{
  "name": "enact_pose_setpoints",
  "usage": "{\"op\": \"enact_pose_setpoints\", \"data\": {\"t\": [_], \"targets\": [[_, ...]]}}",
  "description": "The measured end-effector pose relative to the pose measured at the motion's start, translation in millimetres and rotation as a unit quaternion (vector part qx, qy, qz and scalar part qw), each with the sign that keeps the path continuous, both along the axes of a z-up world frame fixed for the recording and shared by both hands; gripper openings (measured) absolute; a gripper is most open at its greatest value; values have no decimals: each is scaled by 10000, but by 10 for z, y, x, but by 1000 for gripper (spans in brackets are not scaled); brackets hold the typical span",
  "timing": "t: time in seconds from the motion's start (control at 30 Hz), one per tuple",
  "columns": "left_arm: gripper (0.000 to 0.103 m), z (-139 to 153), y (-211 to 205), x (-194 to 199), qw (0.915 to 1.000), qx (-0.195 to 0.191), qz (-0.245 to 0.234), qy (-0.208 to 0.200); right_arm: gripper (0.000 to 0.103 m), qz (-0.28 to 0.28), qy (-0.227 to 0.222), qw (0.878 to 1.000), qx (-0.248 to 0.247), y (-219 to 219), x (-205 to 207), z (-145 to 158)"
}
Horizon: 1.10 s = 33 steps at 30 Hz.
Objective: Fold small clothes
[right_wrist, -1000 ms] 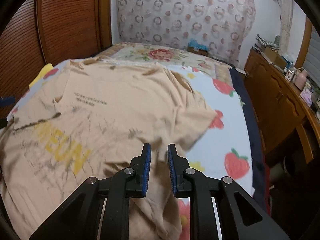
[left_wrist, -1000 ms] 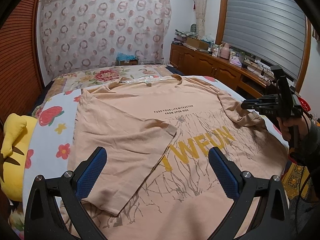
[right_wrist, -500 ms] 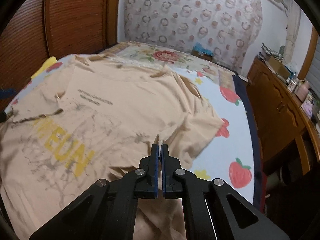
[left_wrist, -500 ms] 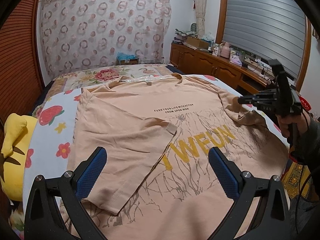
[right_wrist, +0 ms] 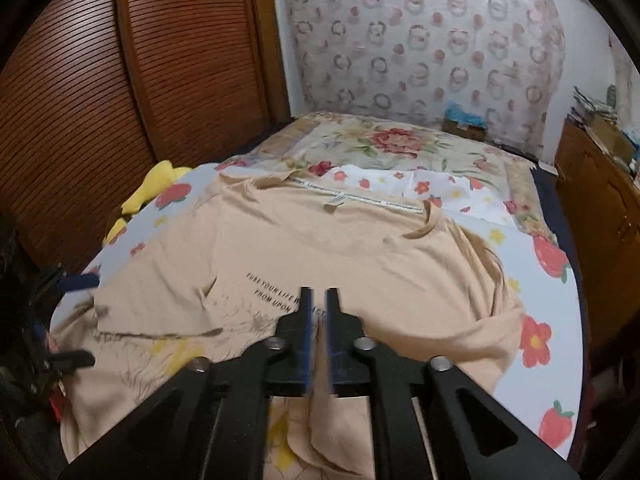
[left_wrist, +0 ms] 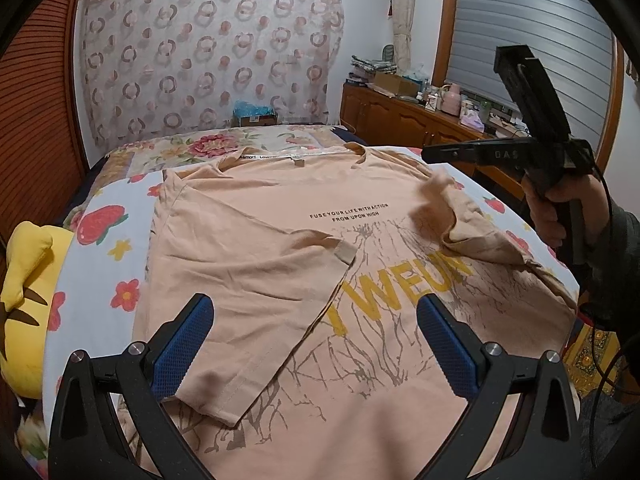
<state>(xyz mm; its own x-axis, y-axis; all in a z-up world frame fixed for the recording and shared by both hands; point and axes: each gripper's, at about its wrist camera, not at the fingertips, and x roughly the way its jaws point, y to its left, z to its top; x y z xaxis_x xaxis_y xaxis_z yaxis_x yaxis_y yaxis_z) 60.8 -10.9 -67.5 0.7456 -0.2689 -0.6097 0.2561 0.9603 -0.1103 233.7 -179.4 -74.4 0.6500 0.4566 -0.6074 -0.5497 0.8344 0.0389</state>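
T-shirt (left_wrist: 280, 264): spread print-up on the bed (left_wrist: 96, 264), collar toward the far end; left sleeve already folded in over the chest.
Right sleeve (left_wrist: 456, 220): lifted off the bed and blurred in the left view, bunched rather than flat; fabric seen running up into the narrow gap of the right claw.
Right claw (right_wrist: 319, 312): nearly pressed together but opening, cloth between the blades; likely risk, sleeve dropping in a crumpled heap short of the chest, leaving a lumpy, uneven fold.
Left claw (left_wrist: 312, 340): spread wide above the lower part of the shirt, holding nothing; nothing pinning the body, so a tug from the right could drag the whole shirt and undo the folded left sleeve.
Bed edge: right side of shirt near it; possible slide off toward the floor.
Yellow plush toy (left_wrist: 20, 280): well apart; no trouble.
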Motion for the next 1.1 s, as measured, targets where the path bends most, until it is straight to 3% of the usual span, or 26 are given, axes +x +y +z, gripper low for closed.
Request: {"op": "enact_pose_setpoints", "data": {"t": [0.03,0.3,0.47,0.77,0.9,1.1], "targets": [[102,0,1,-2,10000,2,-1,8,31,-32,3,10000,25,-43,-18,-15],[102,-12,-16,-5,10000,-15,-31,19,31,-440,78,9981,-419,-410,-419,-261],[102,-21,-45,1,10000,0,-62,49,31,-672,292,9964,-433,-612,-660,-507],[102,-32,-66,11,9999,14,-73,82,31,-660,505,9959,-361,-630,-772,-627],[102,-42,-60,9,9999,21,-49,97,10,-464,453,9975,-271,-635,-828,-616],[102,-42,-49,6,9999,11,-52,91,9,-83,462,9988,-142,-616,-1037,-643]]}}
